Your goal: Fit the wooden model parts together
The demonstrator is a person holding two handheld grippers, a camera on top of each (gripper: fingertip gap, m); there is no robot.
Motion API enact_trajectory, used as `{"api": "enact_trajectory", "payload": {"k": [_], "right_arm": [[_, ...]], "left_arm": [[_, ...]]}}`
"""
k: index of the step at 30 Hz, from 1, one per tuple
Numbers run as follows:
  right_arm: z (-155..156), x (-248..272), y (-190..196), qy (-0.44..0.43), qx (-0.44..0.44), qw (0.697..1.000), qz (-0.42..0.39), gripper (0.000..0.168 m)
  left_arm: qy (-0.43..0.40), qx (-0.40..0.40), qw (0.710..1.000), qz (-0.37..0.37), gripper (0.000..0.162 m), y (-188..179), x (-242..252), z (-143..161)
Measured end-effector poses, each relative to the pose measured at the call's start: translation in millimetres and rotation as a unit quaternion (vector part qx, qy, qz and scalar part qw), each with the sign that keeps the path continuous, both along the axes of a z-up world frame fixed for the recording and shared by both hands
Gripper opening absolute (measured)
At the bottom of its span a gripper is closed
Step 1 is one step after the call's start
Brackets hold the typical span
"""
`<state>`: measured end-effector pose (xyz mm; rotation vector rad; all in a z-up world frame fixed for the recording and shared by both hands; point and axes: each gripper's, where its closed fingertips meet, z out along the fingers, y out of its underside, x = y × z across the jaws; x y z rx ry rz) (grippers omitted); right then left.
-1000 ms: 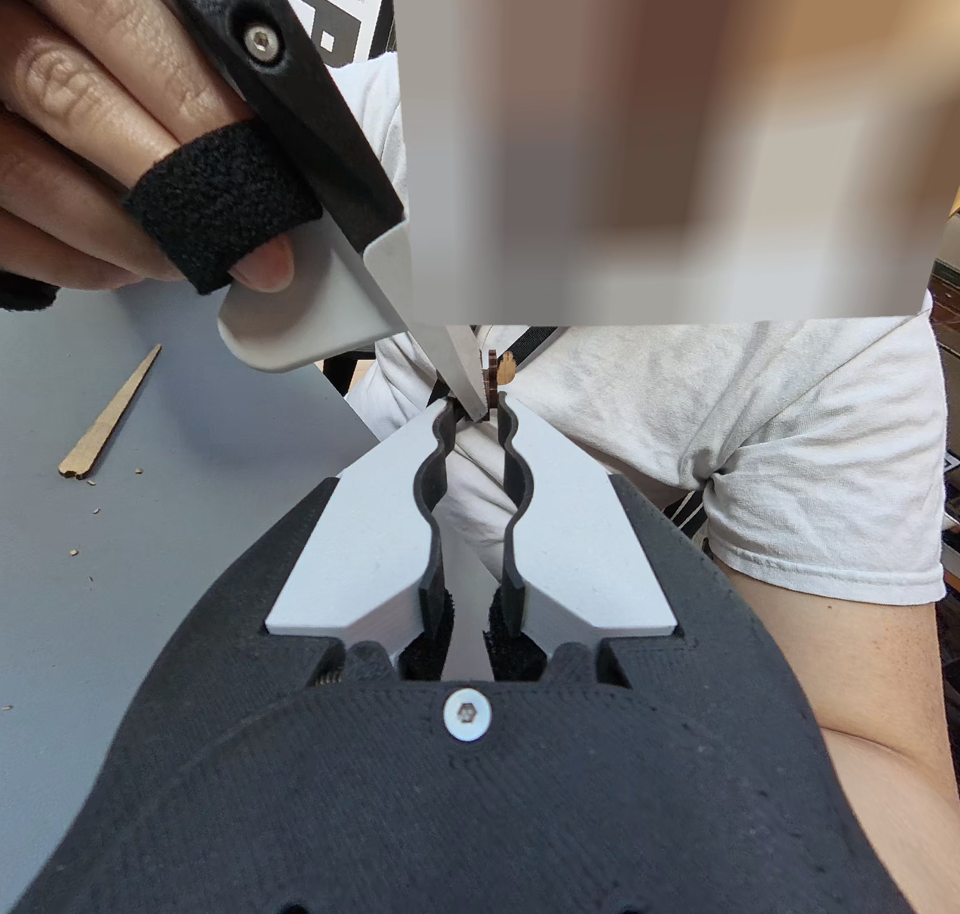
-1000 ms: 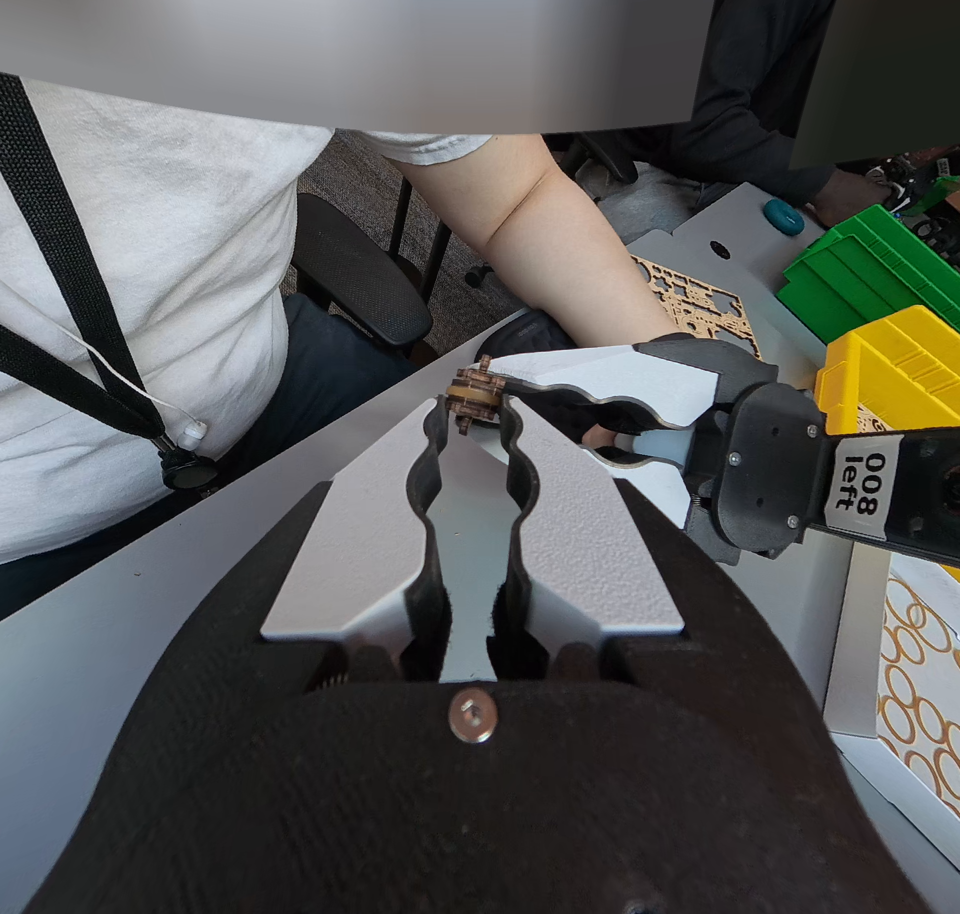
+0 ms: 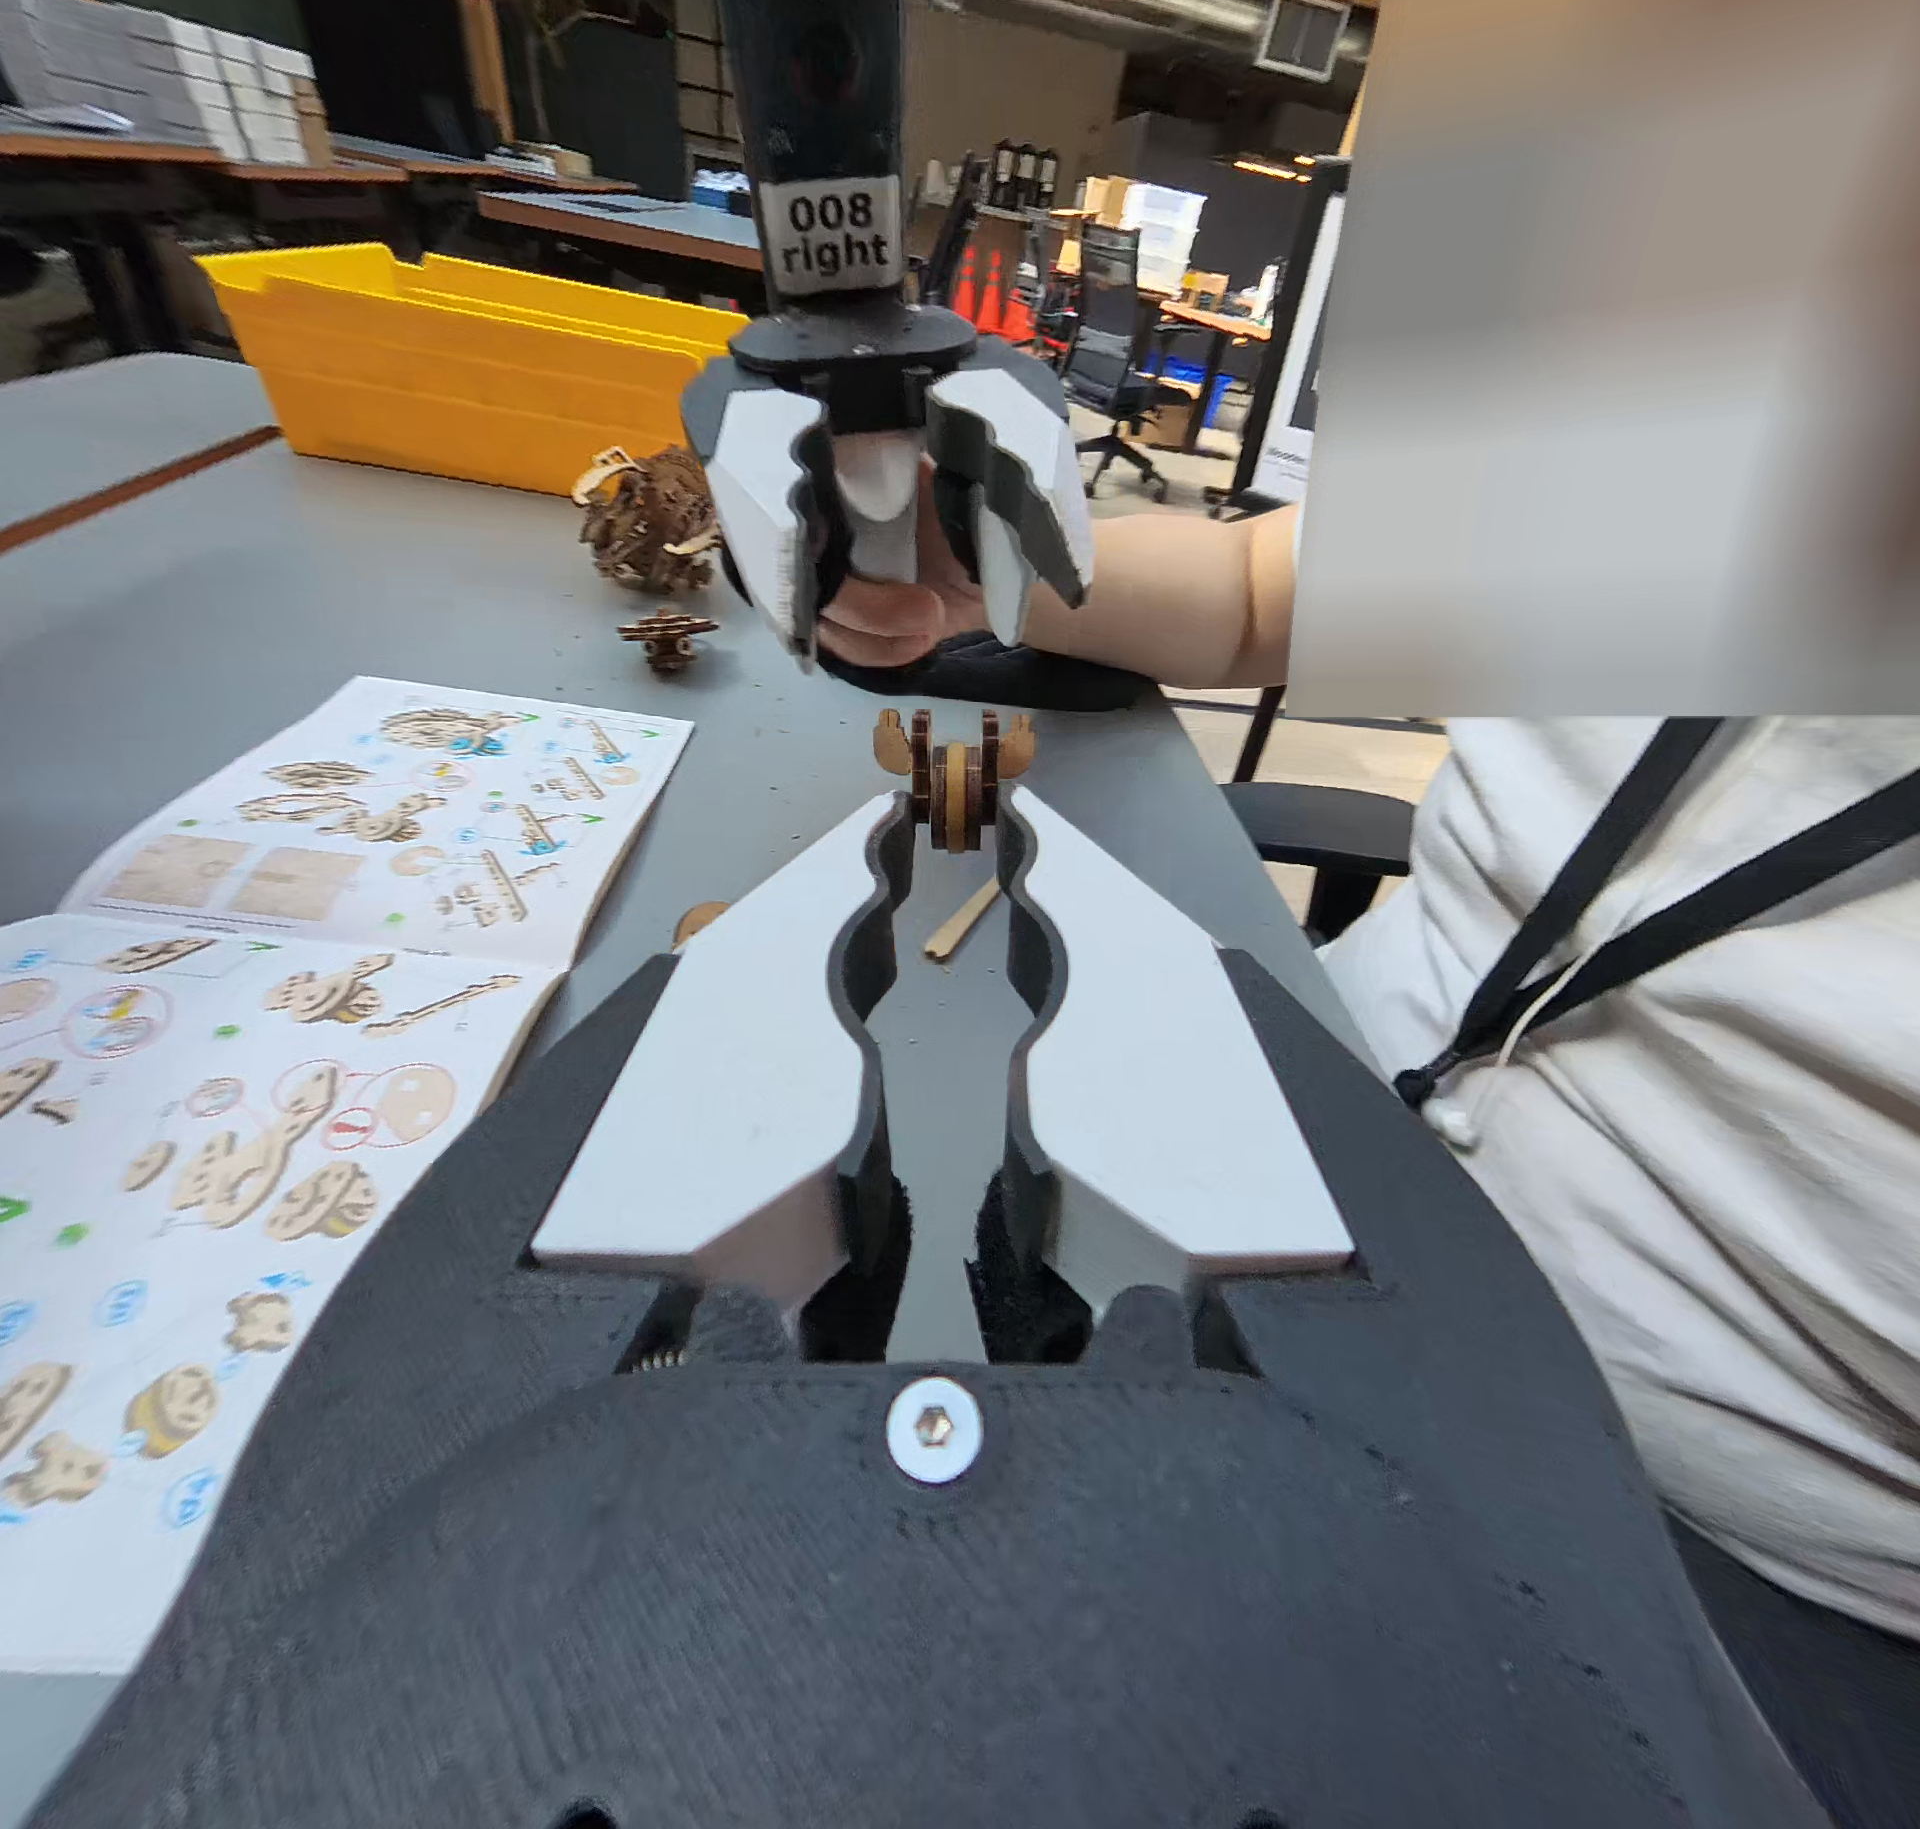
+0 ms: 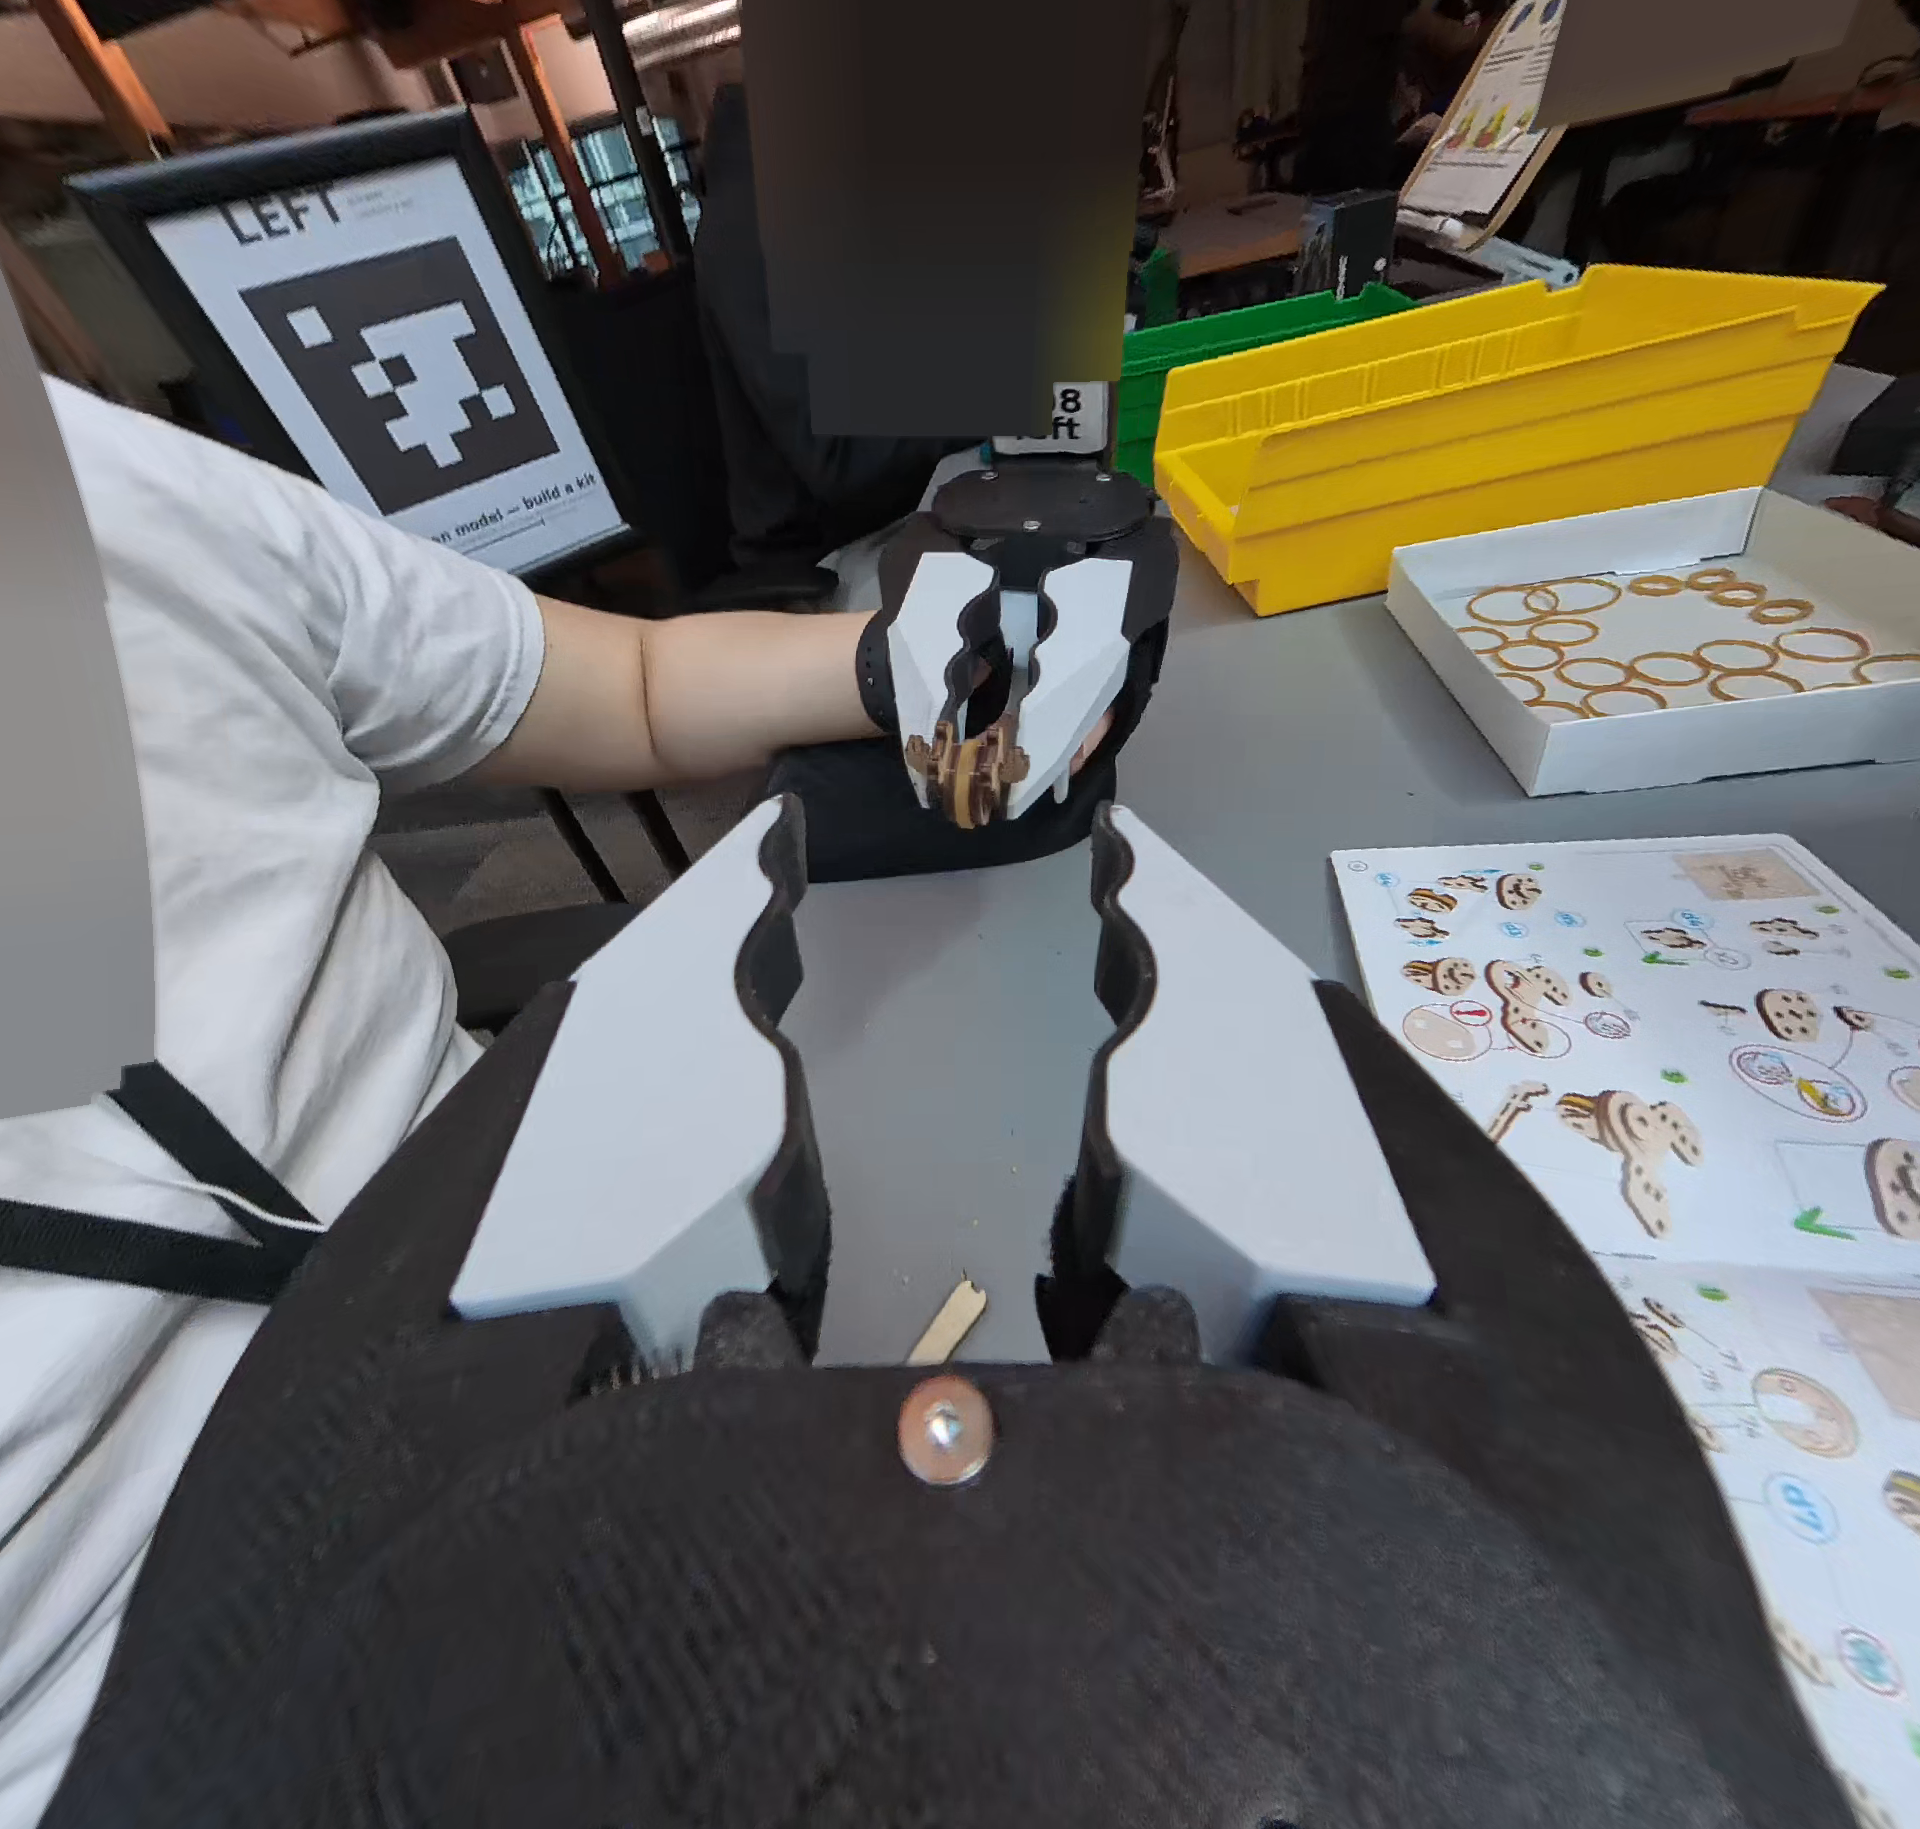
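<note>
Layered wooden disc assembly (image 3: 951,780) pinched by left gripper (image 3: 951,811); right gripper (image 4: 948,834) jaws wide, empty.

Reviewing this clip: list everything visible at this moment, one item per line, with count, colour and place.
wooden subassembly: one, brown and tan discs, pinched at the left gripper's tips
round wooden model: one, brown, on the table by the yellow bin
small gear piece: one, brown, just in front of that model
wooden stick: one, pale, flat on the table
instruction sheets: two, white, printed, on the table
yellow bin: one, far side of the table
green bin: one, behind the yellow bin
white tray: one, holding tan wooden rings
table: one, grey
left gripper: shut on the subassembly
right gripper: open, empty
</note>
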<state>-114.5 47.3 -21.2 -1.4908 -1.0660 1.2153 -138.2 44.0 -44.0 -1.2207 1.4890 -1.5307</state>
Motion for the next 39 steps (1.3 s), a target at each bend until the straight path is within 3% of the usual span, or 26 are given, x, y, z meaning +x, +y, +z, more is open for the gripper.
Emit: {"api": "enact_trajectory", "payload": {"k": [2,5,11,23,27,39], "right_arm": [[-6.7,1.2,5.0,0.004,-0.001,0.999,-0.039,0.044],[-10.9,3.7,11.3,-0.034,0.062,0.994,-0.077,0.044],[-3.8,-8.8,-5.6,-0.05,0.175,0.981,-0.071,0.025],[-6.4,-12.5,-12.1,-0.078,0.252,0.962,-0.065,0.019],[-5.6,-14.5,-20.3,-0.071,0.256,0.963,-0.043,0.0],[-5.3,-13.2,-35.0,-0.077,0.32,0.944,-0.021,0.006]], "left_arm": [[-0.009,0.053,0.997,0.053,0.013,8.8,4.0,0.6],[-0.014,0.144,0.984,0.102,0.013,11.0,9.7,0.2],[-0.062,0.273,0.948,0.151,0.013,0.2,18.2,11.5],[-0.097,0.288,0.945,0.122,0.014,-16.0,15.8,16.7],[-0.115,0.295,0.942,0.116,0.013,-20.7,14.4,20.2],[-0.145,0.359,0.917,0.094,0.013,-35.0,12.9,19.1]]}}
